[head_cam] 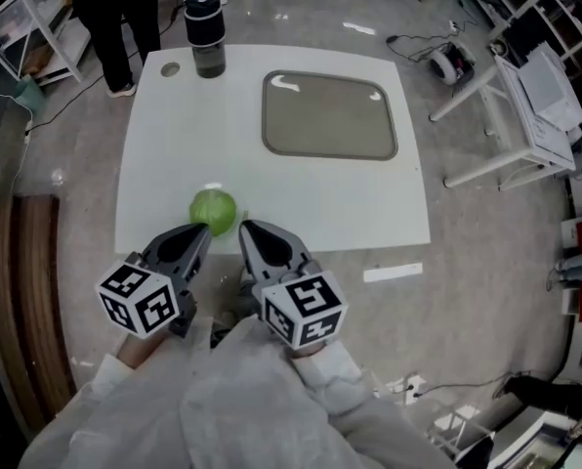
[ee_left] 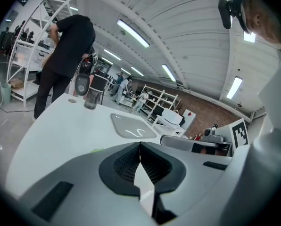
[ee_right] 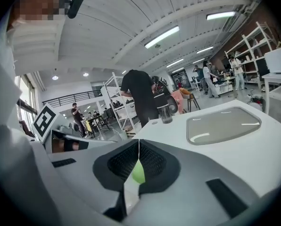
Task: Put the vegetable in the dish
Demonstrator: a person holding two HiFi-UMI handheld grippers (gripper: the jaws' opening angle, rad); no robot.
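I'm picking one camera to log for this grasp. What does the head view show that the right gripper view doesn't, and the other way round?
Head view only: the whole green vegetable lying near the front edge of the table, just ahead of the left gripper and right gripper, plus the surrounding floor. Right gripper view only: its fingers touching at the tips, a green sliver showing in the gap below them, and ceiling lights and distant people. Both: the grey dish, empty, and the dark bottle.
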